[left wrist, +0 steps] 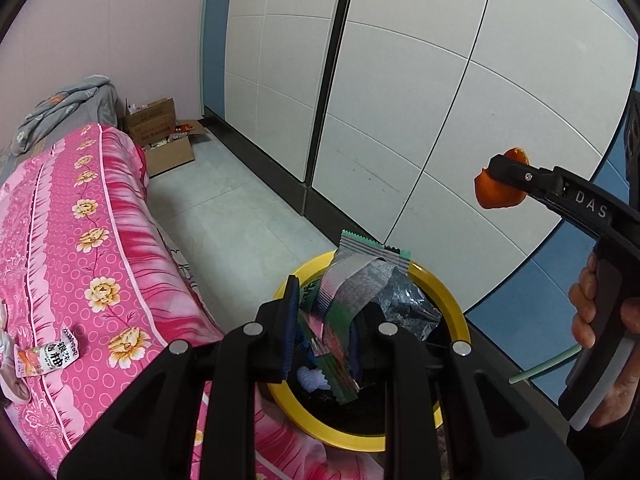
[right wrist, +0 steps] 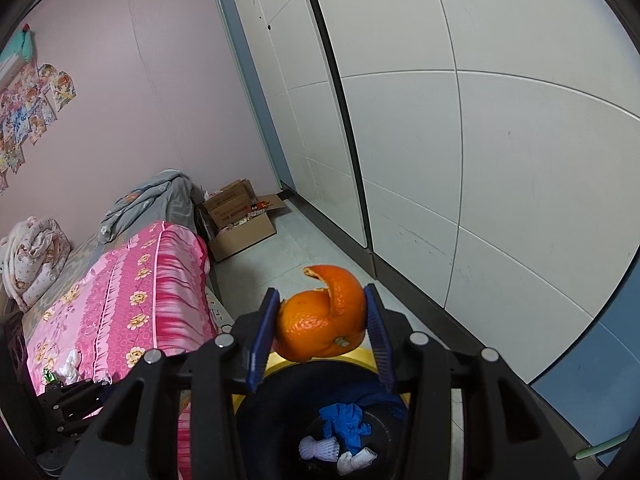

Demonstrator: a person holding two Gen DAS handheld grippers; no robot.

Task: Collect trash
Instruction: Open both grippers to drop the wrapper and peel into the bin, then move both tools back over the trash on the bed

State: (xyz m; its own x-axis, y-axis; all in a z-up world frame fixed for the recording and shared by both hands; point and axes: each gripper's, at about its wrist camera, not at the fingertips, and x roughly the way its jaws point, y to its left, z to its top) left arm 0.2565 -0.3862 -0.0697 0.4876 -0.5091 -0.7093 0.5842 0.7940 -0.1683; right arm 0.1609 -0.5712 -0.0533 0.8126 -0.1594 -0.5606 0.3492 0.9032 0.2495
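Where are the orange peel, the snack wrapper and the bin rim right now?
orange peel (right wrist: 320, 320): right wrist view, front of the peel.
snack wrapper (left wrist: 352, 280): left wrist view, its silver middle.
bin (left wrist: 456, 304): left wrist view, yellow rim's right side.

The left gripper (left wrist: 328, 320) is being held with its jaws closed on something. The right gripper (right wrist: 322, 320) is being carried clamped, gripped by a hand (left wrist: 600, 320).

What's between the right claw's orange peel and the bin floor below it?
Only air. In the right wrist view the orange peel hangs over the yellow-rimmed bin; blue glove and white scraps lie on its floor.
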